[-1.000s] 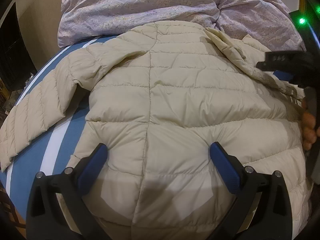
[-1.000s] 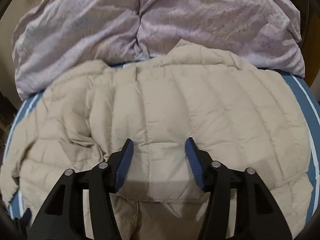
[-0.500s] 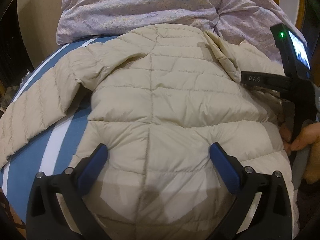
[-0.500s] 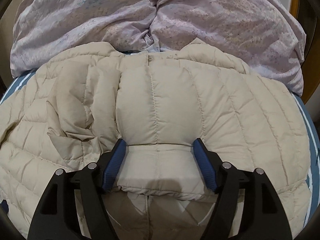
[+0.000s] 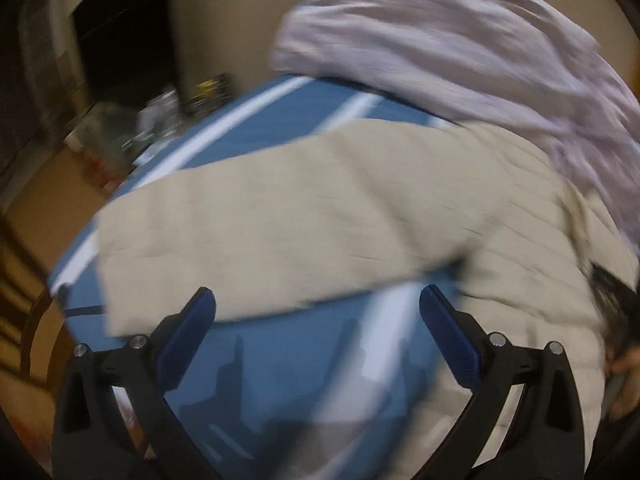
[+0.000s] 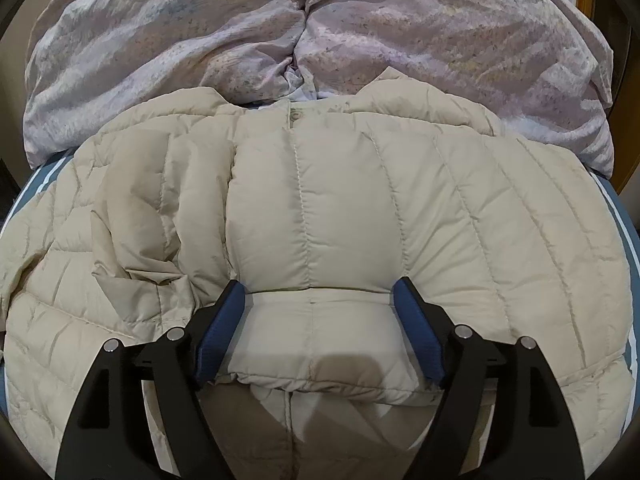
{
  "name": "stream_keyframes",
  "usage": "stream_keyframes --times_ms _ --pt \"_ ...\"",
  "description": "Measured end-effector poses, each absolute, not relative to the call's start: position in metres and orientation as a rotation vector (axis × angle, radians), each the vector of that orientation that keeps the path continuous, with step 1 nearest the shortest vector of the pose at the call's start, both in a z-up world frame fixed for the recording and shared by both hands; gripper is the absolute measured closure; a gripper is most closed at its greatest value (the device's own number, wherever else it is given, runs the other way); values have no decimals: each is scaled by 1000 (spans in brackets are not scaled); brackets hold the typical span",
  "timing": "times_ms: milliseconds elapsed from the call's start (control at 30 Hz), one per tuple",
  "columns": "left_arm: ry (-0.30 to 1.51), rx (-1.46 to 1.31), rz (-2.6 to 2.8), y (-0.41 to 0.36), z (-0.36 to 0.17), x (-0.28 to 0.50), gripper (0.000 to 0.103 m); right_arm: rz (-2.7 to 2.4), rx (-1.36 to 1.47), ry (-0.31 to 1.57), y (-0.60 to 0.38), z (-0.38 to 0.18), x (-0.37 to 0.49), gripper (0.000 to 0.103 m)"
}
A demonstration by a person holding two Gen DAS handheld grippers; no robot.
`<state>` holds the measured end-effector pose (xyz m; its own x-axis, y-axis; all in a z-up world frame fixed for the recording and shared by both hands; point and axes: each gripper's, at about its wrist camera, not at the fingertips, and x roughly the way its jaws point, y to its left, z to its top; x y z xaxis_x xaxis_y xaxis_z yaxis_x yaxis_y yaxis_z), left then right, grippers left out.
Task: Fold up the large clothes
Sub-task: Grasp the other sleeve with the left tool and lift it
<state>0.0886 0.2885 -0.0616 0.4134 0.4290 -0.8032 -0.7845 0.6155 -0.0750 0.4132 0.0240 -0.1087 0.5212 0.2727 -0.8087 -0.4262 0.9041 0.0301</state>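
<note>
The right claw (image 6: 318, 320) is spread, its fingers straddling a puffy fold of the jacket (image 6: 340, 208) spread on the bed (image 5: 280, 360). The left claw (image 5: 316, 328) is spread too, over bare bed, with the sleeve (image 5: 260, 232) just ahead. Slick padding may squirt out on closing; the blurred left view could mean missing the sleeve.

left view motion-blurred, jacket (image 5: 320, 216) quilting smeared, room clutter (image 5: 160, 120) unreadable
</note>
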Motion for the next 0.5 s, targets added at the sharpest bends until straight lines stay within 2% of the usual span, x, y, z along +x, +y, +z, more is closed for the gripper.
stream_keyframes --times_ms 167,333,500 --pt "848 -559 936 343 -66 47 18 430 -168 935 22 -109 414 23" --pt "858 -599 1034 374 -74 22 20 436 -156 937 22 -109 414 22" --pt "868 -640 1050 386 -84 8 30 435 -153 937 22 -109 413 22"
